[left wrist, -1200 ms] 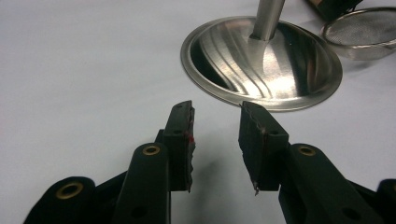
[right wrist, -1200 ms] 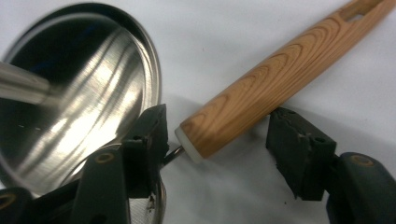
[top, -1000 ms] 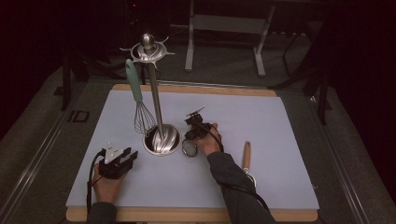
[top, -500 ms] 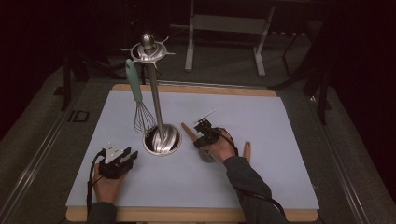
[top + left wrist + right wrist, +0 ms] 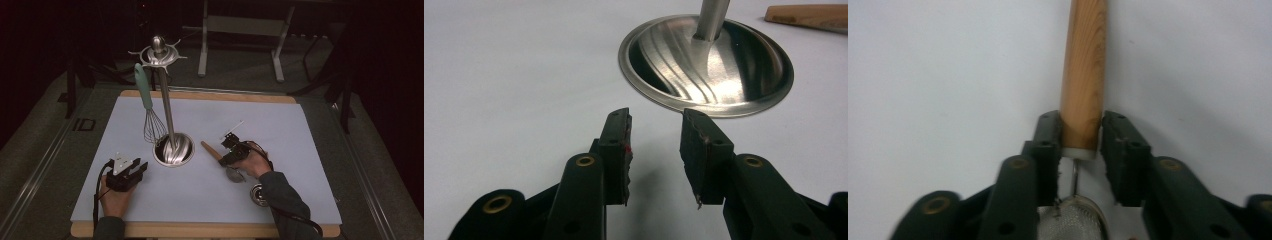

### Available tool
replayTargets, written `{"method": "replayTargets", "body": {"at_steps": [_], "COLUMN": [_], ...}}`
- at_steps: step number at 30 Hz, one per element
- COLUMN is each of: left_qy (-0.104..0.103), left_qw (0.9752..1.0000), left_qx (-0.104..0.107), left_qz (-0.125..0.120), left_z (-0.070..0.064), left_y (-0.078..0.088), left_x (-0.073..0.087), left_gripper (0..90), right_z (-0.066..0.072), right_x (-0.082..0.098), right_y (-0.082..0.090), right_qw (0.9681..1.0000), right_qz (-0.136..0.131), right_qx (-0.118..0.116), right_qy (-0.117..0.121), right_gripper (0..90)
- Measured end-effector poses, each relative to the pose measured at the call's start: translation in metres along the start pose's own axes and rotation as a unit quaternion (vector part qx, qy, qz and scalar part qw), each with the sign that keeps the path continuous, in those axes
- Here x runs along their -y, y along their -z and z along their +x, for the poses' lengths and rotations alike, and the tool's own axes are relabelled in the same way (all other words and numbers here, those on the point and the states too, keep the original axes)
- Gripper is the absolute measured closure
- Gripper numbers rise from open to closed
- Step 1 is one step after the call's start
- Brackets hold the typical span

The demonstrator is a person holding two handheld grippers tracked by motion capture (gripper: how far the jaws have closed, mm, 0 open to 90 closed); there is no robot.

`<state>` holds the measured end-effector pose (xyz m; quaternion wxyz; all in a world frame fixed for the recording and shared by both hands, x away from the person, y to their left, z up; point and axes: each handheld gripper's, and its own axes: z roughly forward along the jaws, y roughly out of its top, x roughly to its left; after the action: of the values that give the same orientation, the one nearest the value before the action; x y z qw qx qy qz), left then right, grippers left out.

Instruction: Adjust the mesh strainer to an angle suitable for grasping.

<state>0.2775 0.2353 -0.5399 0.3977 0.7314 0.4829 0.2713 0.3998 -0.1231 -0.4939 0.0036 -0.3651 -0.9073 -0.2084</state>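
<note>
**Strainer gripped at the neck, stand waiting just ahead**

My right tongs (image 5: pixel 1082 135) have the strainer (image 5: pixel 1085 60) between their pads. They clamp the bottom end of the wooden handle, right where it meets the white collar and the thin wire stem. The jaws have just been opening a little, but both pads look to be against the wood, so I judge the grip light rather than lost. Holding it at the neck keeps the mesh bowl close under the tongs and leaves the long handle free, pointing straight away from them. I judge that suits hanging it later.

The handle is a smooth round dowel with pale brown grain. The bowl is fine silver mesh, blurred at the near edge of the right gripper view.

My left tongs (image 5: pixel 655 135) rest on the mat (image 5: pixel 300 130), jaws apart and nothing between them. The stand (image 5: pixel 724 65) sits just beyond their tips: a shallow dish of brushed steel with swirled ridges and a polished post rising from its middle. I take them to be parked there to steady that base. A wire whisk (image 5: pixel 152 125) with a teal handle hangs from the hook ring on top, above and beyond the left tongs.
</note>
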Motion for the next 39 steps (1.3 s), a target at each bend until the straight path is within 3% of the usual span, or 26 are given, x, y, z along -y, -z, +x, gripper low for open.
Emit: {"method": "replayTargets", "body": {"at_steps": [1, 4, 7, 17, 31, 35, 39], "left_qy": [0.000, 0.000, 0.000, 0.000, 0.000, -0.001, -0.002], "left_qw": [1.0000, 1.0000, 1.0000, 1.0000, 1.0000, 1.0000, 1.0000], "left_qx": [0.000, 0.001, 0.001, -0.001, -0.001, -0.001, -0.002], "left_qz": [0.000, 0.000, 0.000, 0.000, 0.000, 0.003, 0.004], "left_z": [0.000, 0.000, 0.000, 0.000, 0.000, 0.000, 0.000], "left_y": [0.000, 0.000, 0.000, 0.000, 0.000, -0.001, -0.001], "left_x": [0.000, 0.000, 0.000, 0.000, 0.000, 0.000, 0.000], "left_gripper": [64.9, 64.7, 64.6, 63.8, 63.6, 63.7, 63.7], "right_z": [0.000, 0.000, 0.000, 0.007, 0.015, 0.018, 0.021], "right_x": [-0.002, -0.004, -0.009, -0.014, -0.027, -0.028, -0.030], "right_y": [0.002, 0.001, -0.003, -0.001, -0.023, -0.021, -0.013], "right_qw": [0.9998, 0.9996, 0.9986, 0.9967, 0.9961, 0.9964, 0.9983], "right_qz": [-0.008, -0.009, -0.004, 0.008, 0.056, 0.058, 0.035], "right_qx": [-0.016, -0.024, -0.050, -0.078, -0.057, -0.048, -0.036], "right_qy": [-0.003, -0.007, -0.018, -0.021, -0.038, -0.039, -0.029], "right_gripper": [62.3, 61.5, 61.2, 60.9, 66.2, 69.7, 70.7]}}
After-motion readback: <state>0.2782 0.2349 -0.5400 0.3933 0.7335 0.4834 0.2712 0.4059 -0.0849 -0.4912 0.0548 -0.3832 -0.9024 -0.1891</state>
